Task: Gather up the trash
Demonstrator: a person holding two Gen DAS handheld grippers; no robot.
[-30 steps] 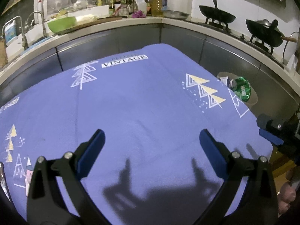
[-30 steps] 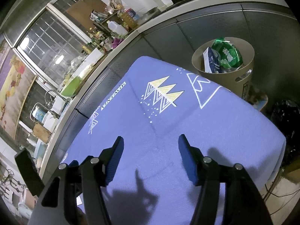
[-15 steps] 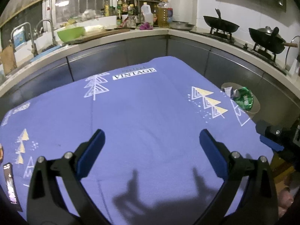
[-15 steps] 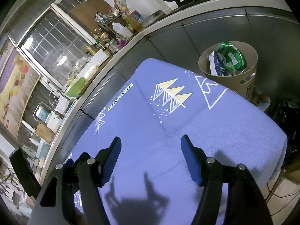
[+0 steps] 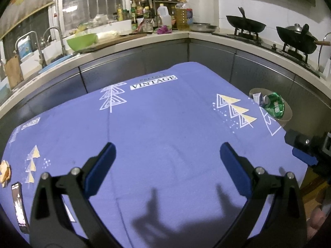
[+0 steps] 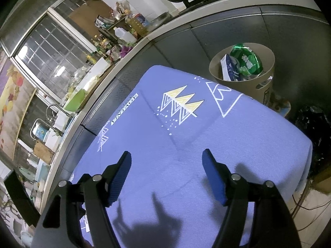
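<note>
Left gripper (image 5: 165,157): jaws wide apart, nothing between them, held above the purple tablecloth (image 5: 165,124), probably poised for a next pick. Right gripper (image 6: 166,169): jaws likewise spread and empty, tilted over the cloth's right portion.

Nearest leftovers, left wrist view, 8 o'clock at the cloth's left edge: a crumpled orange-white scrap (image 5: 5,172), likely trash not yet collected, and just below it a dark slim object (image 5: 19,206) lying flat; cannot tell whether that is a phone or a wrapper. Both lie well apart from the left gripper, so a reach leftward looks due.

Mid-field: cloth otherwise bare in both views, only printed triangles and gripper shadows.

Farther, 2 o'clock in both views: round tan bin (image 6: 266,78) standing just beyond the table's far right corner, probably placed there for easy drops. It holds a green bag (image 6: 246,62) and a blue-white packet (image 6: 228,68).

Beyond: kitchen counter (image 5: 124,39) with bottles, woks at 1 o'clock.
</note>
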